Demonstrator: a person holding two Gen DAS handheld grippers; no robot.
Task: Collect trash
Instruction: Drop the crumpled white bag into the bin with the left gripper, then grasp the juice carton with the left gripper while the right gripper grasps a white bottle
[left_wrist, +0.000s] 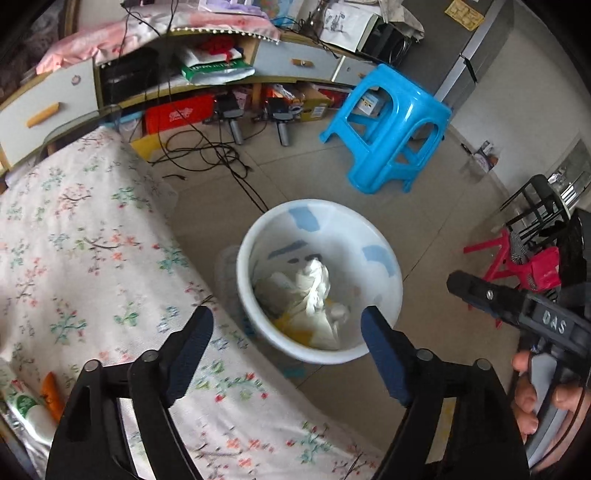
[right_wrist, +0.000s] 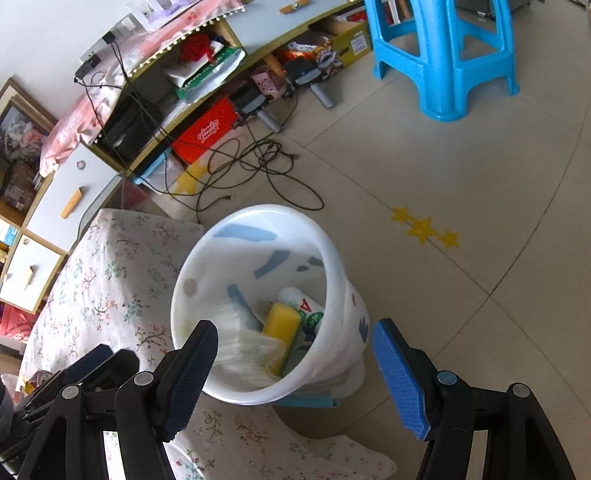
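Note:
A white trash bin (left_wrist: 384, 236) with blue patches stands on the floor beside the table; it also shows in the right wrist view (right_wrist: 332, 258). Inside lie crumpled white tissue (left_wrist: 314, 291), a yellow sponge (right_wrist: 282, 325) and a printed white cup (right_wrist: 306, 306). My left gripper (left_wrist: 288, 339) is open and empty, above the bin's near rim. My right gripper (right_wrist: 295, 354) is open and empty over the bin. The right gripper also shows at the right edge of the left wrist view (left_wrist: 517, 306), held by a hand.
A table under a floral cloth (left_wrist: 92, 258) lies left of the bin, with a green-and-white bottle (left_wrist: 29, 410) and an orange item (left_wrist: 51, 395) at its near left. A blue stool (left_wrist: 388, 125), loose black cables (left_wrist: 214, 155) and a cluttered cabinet (left_wrist: 184, 74) stand beyond.

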